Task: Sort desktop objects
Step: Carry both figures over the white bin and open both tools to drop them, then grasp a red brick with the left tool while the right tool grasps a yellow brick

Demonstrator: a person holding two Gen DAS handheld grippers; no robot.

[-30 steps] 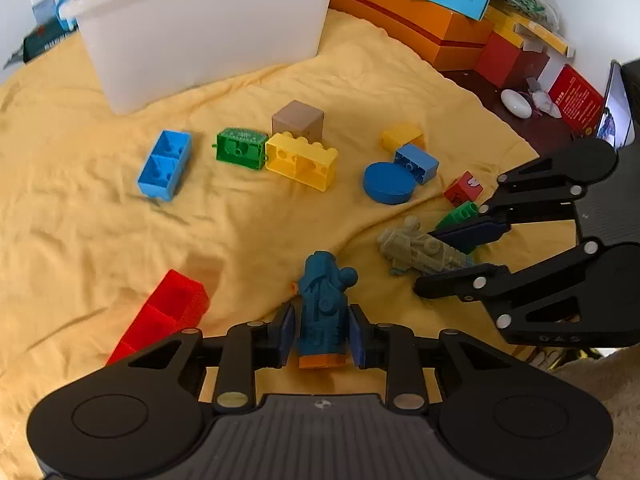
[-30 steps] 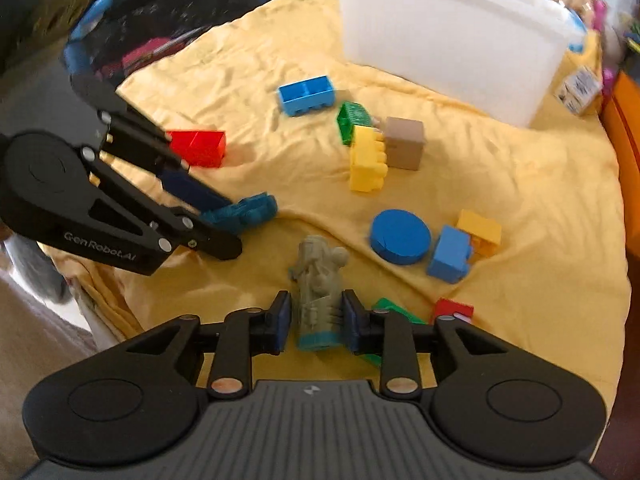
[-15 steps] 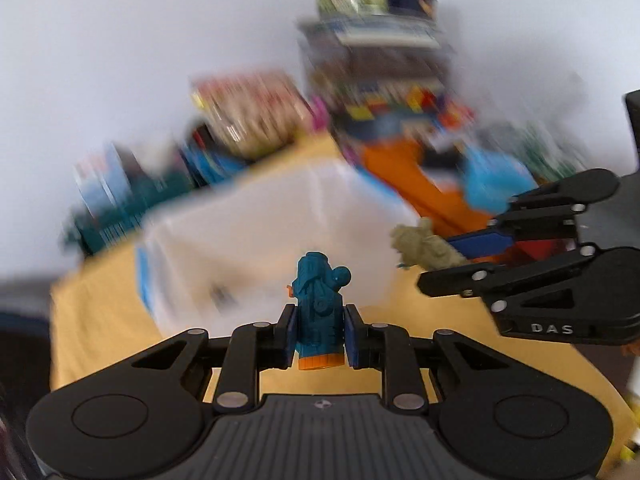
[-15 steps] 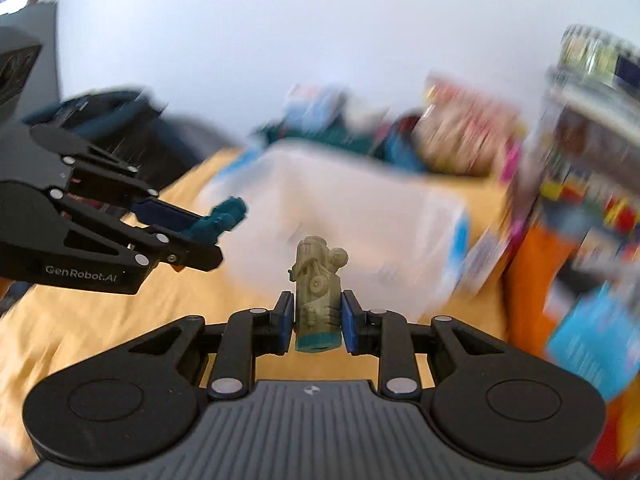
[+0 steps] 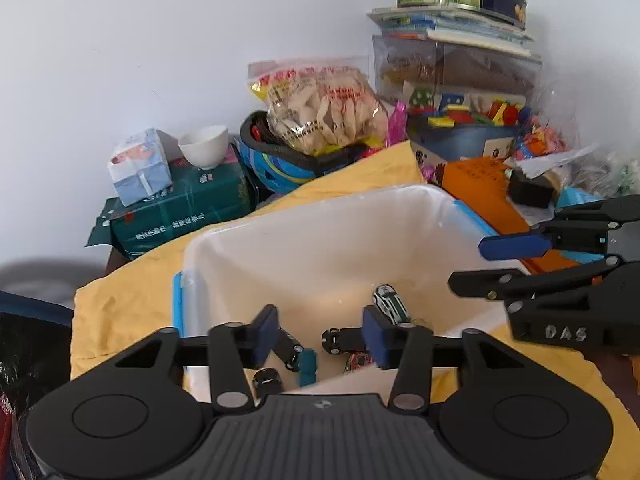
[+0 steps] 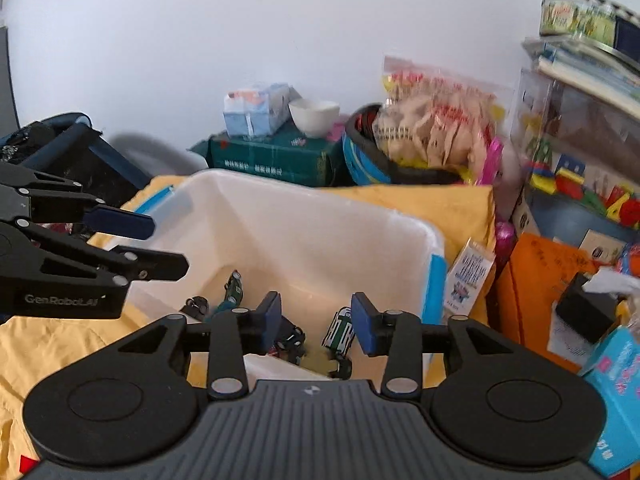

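Observation:
Both grippers hover over the white bin (image 5: 320,210), which holds several toy cars (image 5: 390,304). My left gripper (image 5: 320,336) has its jaws opening, with nothing between the blue pads. The teal toy figure (image 5: 307,366) is just below them inside the bin. In the right wrist view my right gripper (image 6: 316,322) is also opening and empty above the bin (image 6: 320,232) and its cars (image 6: 340,332). I cannot clearly pick out the olive toy figure among them. Each gripper shows in the other's view: the right gripper (image 5: 468,264) and the left gripper (image 6: 168,246).
The bin sits on a yellow cloth (image 5: 120,300). Behind it are a green box (image 5: 180,216) with a white bowl (image 5: 202,152), a snack bag (image 5: 320,108), an orange box (image 5: 480,184) and stacked toy boxes (image 5: 456,72). A light blue box (image 6: 616,380) is at the near right.
Both grippers rose from the cloth and swung over the white bin. Their jaws then spread and let go of the teal and olive toys, which are no longer between the pads.

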